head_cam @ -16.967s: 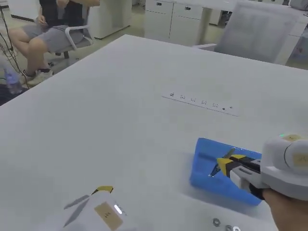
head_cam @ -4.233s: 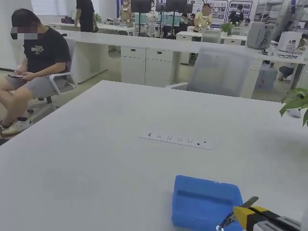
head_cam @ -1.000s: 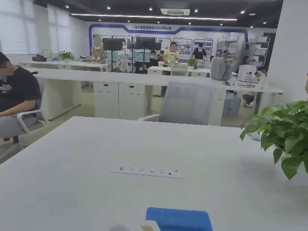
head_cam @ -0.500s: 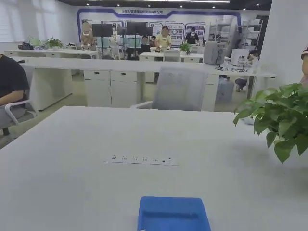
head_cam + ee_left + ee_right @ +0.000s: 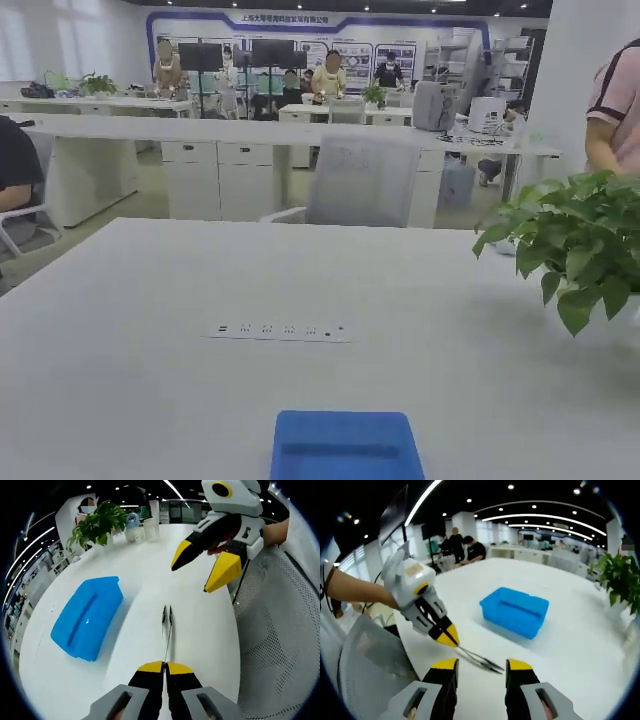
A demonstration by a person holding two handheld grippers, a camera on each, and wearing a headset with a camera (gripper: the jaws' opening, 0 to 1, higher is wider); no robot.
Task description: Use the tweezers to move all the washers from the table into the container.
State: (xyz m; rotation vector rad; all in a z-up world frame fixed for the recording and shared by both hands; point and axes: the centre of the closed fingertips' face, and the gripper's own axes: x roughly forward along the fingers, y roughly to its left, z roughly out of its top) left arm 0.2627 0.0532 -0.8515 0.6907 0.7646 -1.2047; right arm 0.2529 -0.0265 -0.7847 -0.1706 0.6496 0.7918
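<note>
Open office, white desks, grey mesh chair, ceiling spotlights

Left claw tight — right claw (wide)

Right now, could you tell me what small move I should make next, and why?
Probably tip your head down first. The head view aims well past the work, with the container at its bottom edge, while the left gripper, shut on the tweezers, and the open right gripper hang nearer you.
</note>
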